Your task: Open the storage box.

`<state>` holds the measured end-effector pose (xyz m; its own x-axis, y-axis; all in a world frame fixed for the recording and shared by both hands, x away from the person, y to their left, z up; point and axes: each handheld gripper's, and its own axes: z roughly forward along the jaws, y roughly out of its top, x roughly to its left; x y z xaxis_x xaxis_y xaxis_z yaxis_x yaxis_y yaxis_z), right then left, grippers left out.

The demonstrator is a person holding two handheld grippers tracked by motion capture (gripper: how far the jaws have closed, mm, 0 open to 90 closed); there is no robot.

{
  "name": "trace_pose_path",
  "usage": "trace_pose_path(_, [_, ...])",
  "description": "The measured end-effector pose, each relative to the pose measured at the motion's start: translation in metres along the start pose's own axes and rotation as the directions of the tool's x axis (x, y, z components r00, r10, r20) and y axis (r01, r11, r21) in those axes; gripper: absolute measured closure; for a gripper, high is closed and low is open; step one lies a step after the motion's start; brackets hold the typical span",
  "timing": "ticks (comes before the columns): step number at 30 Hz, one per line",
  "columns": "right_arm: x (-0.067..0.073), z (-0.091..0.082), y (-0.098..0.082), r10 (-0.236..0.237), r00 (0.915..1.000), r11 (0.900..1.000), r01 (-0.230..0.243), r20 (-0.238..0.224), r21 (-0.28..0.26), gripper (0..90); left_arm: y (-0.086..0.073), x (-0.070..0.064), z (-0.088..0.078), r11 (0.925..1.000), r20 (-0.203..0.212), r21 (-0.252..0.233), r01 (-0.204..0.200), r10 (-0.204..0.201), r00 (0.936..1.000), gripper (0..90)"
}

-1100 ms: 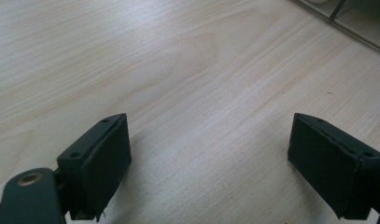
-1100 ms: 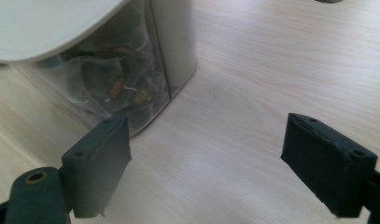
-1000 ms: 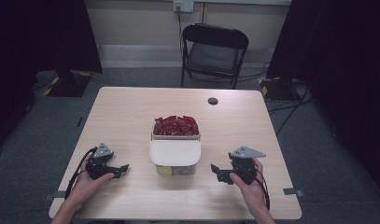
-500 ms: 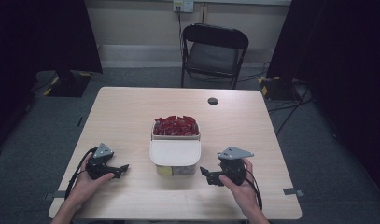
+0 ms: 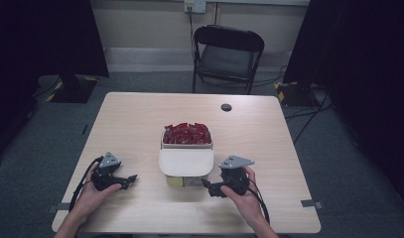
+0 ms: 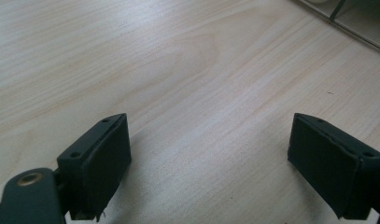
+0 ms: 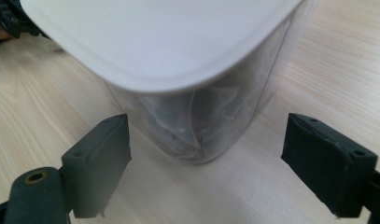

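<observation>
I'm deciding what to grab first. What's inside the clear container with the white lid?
Through the clear container's wall, crumpled transparent wrapping shows, with something yellowish low down in the high view. The white lid covers the top, so the rest stays hidden. Behind it sits a bin of red packets.

The high view looks down the table [image 5: 140, 119]; both tool views skim its wood closely.

Counter [image 5: 140, 119]: pale wood grain, rectangular, standing on grey carpet. At its middle, a clear container [image 5: 185, 171] with a white lid rests on the surface; a tray of red pieces [image 5: 186, 135] sits directly behind, touching it. Small dark round disc [image 5: 226, 107] near the far edge.
</observation>
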<state>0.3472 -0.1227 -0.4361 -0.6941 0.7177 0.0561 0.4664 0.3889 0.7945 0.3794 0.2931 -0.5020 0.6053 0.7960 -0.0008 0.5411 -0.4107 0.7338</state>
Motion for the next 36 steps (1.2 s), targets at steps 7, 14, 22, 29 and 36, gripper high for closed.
trace_pose_path(7, [0.002,0.011,0.004,0.002,1.0000,1.000,-0.002,0.003,-0.021,14.7,0.000,0.000,0.000,1.0000,0.000,-0.002,0.003,-0.003,1.0000,12.7])
trace_pose_path(14, [0.001,0.017,0.005,0.010,0.9996,1.000,-0.011,-0.028,-0.017,14.0,0.000,0.000,0.000,1.0000,-0.001,-0.001,-0.001,0.001,1.0000,12.7])
trace_pose_path(22, [0.002,0.014,0.009,0.014,0.9993,0.999,-0.015,-0.035,-0.033,14.0,0.000,0.000,0.000,1.0000,0.000,-0.001,-0.001,0.000,1.0000,12.7])
trace_pose_path(29, [0.002,0.011,0.014,0.003,0.9991,0.999,-0.005,-0.043,-0.039,13.9,0.000,0.000,0.000,1.0000,0.000,-0.001,-0.001,0.001,1.0000,12.7])
trace_pose_path(36, [0.001,0.009,0.016,0.001,0.9989,0.999,-0.003,-0.046,-0.042,14.0,0.000,0.000,0.000,1.0000,-0.001,-0.001,-0.001,0.001,1.0000,12.7])
